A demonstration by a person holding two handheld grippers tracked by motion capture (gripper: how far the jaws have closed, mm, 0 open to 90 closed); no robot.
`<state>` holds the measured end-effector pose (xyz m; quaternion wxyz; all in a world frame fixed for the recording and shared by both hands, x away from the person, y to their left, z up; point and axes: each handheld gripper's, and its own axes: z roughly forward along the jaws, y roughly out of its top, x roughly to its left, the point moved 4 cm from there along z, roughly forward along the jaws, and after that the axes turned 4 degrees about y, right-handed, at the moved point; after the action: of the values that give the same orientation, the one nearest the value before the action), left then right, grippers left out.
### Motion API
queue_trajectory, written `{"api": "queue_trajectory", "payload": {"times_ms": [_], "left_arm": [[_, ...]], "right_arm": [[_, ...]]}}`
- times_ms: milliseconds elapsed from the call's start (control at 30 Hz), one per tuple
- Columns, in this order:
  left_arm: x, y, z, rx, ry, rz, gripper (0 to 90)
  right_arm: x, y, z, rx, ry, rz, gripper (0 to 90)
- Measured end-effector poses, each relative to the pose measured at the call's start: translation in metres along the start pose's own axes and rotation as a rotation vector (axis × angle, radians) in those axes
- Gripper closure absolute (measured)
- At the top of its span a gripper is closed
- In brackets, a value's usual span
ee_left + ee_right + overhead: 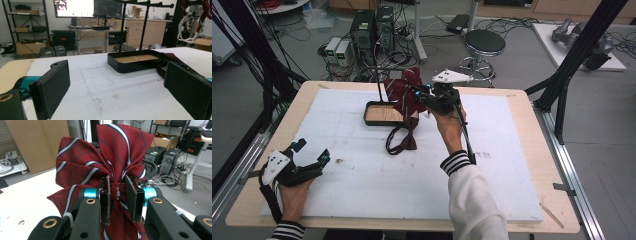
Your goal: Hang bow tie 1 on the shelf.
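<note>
At the lower left of the high view the left gripper [310, 151] is resting on the white surface [362, 170], jaws spread and holding nothing. Up at centre, the right gripper [424, 93] is pinching the knot of the red striped bow tie [404, 92], lifting it just right of the black tray [377, 114]; its strap [399, 142] is trailing down toward the frame's bottom, so the right hand is far nearer.

A white foam sheet [362, 185] covered the wooden table [532, 125]. Beyond the table's far edge stood a black round stool [484, 42] and two computer towers [372, 27] among floor cables.
</note>
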<state>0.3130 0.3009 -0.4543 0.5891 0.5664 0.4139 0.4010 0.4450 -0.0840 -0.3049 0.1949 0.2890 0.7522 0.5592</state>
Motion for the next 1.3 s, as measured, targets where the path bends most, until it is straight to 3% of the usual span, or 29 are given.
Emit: {"api": "queue_trajectory", "payload": {"times_ms": [200,733,1300], "left_arm": [[0.0,0.0,0.0,-0.003,0.0,0.003,7.2],[-0.001,0.0,0.0,-0.008,0.0,0.006,7.2],[-0.001,0.0,0.0,-0.011,0.001,0.012,7.1]], "right_arm": [[0.005,0.006,0.01,0.006,0.001,-0.021,75.7],[0.001,0.02,0.03,0.001,-0.016,-0.016,75.7],[-0.02,0.02,0.033,-0.016,-0.058,0.028,75.7]]}}
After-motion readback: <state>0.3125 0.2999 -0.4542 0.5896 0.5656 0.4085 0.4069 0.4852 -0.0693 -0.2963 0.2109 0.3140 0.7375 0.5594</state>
